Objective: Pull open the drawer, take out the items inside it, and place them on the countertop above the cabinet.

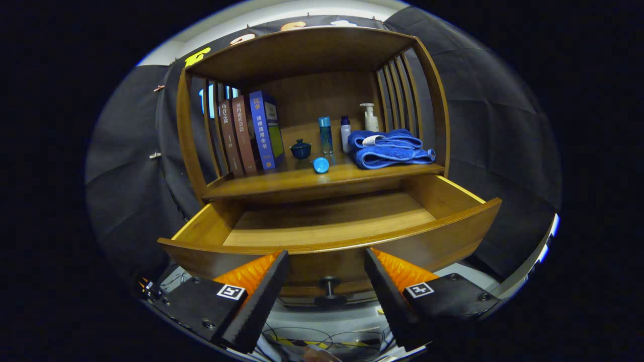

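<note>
The wooden drawer (327, 246) stands pulled out just ahead of my fingers, and its bare wooden floor (329, 221) shows with nothing lying on it. Its dark knob (329, 287) sits on the drawer front, between my two fingers. My gripper (327, 259) is open, fingers wide apart and holding nothing, in front of the drawer front. On the countertop (312, 182) above the drawer rest a folded blue towel (387, 149), a small round blue object (320, 165), a dark blue lidded cup (301, 149), a tall blue bottle (325, 134), a white bottle (345, 133) and a pump bottle (370, 116).
Three upright books (249, 133) stand at the left of the countertop against the slatted side. The cabinet's curved sides and top shelf (307, 50) enclose the countertop. Cables lie on a pale surface below the drawer (322, 337).
</note>
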